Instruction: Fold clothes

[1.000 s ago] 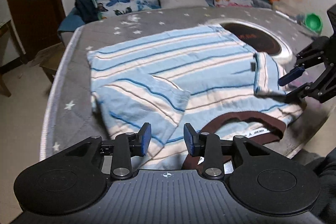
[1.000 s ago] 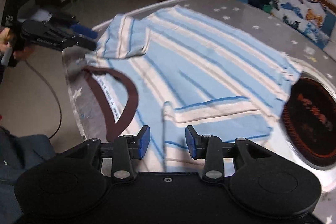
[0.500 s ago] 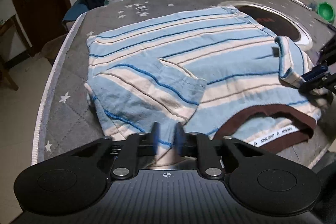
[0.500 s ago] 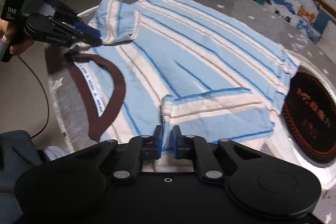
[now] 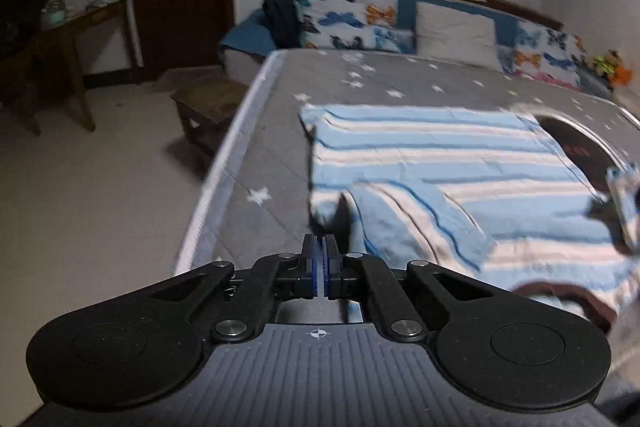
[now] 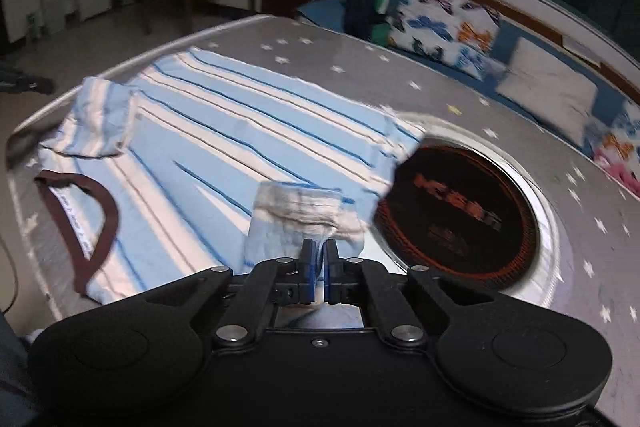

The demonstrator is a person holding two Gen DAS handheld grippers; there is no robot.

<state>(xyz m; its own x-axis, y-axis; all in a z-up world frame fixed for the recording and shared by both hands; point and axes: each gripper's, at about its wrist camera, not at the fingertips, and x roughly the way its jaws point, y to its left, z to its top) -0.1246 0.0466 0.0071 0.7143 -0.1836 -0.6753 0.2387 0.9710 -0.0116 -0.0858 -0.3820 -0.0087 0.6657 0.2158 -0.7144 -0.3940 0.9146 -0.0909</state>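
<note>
Lying collar-nearest, striped shirt (image 6: 224,131) lengthwise.

Dim indoor light, motion blur, fisheye bending at edges.

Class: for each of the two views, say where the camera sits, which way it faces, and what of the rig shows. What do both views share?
Left wrist: behind the left gripper, facing along the bed's left side toward the pillows; shut fingers show.
Right wrist: behind the right gripper, facing across the bed; fingers shut on a sleeve.
Shared: the striped shirt, bed, pillows.
</note>
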